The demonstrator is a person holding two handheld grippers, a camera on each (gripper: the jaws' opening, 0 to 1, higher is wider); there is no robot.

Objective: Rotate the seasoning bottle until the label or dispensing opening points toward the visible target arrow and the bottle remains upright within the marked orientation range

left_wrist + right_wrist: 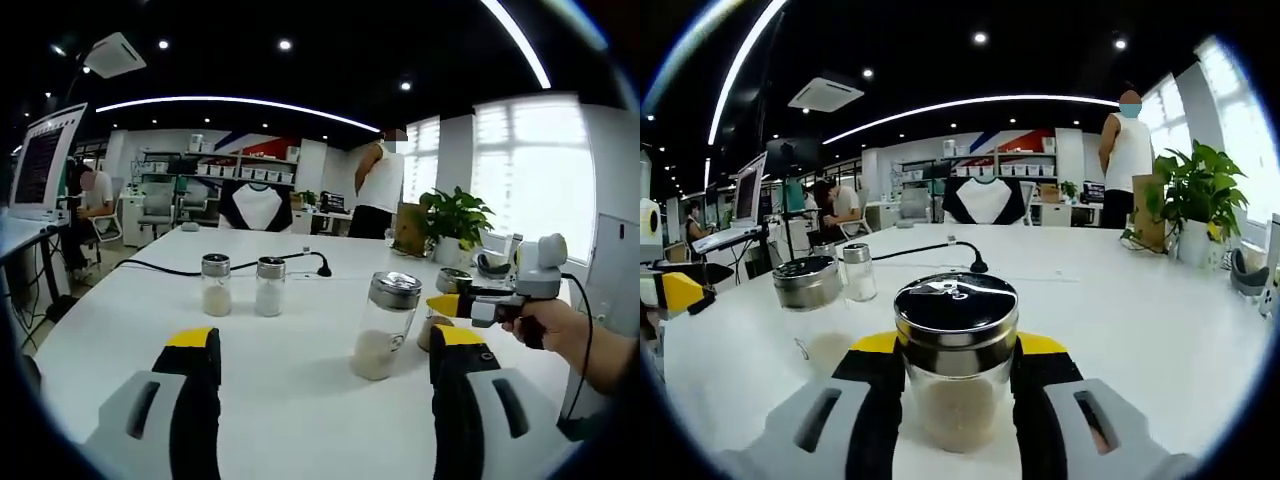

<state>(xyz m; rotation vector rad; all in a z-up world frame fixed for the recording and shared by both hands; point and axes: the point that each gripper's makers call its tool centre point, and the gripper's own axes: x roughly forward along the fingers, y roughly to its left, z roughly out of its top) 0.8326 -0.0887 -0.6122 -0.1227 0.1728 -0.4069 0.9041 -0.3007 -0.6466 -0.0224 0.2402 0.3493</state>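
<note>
Seasoning bottle between jaws (shakers beyond)

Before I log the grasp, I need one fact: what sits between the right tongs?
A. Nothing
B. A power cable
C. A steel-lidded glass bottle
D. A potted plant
C: in the right gripper view the bottle stands between the right tongs, whose yellow tips flank its glass just under the lid.

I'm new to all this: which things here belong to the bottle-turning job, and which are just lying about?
Job in hand:
- seasoning bottle, held between the jaws of the right gripper
- left gripper, open

Lying about:
- taller bottle
- two small shakers
- black cable
- potted plant
- monitor
</note>
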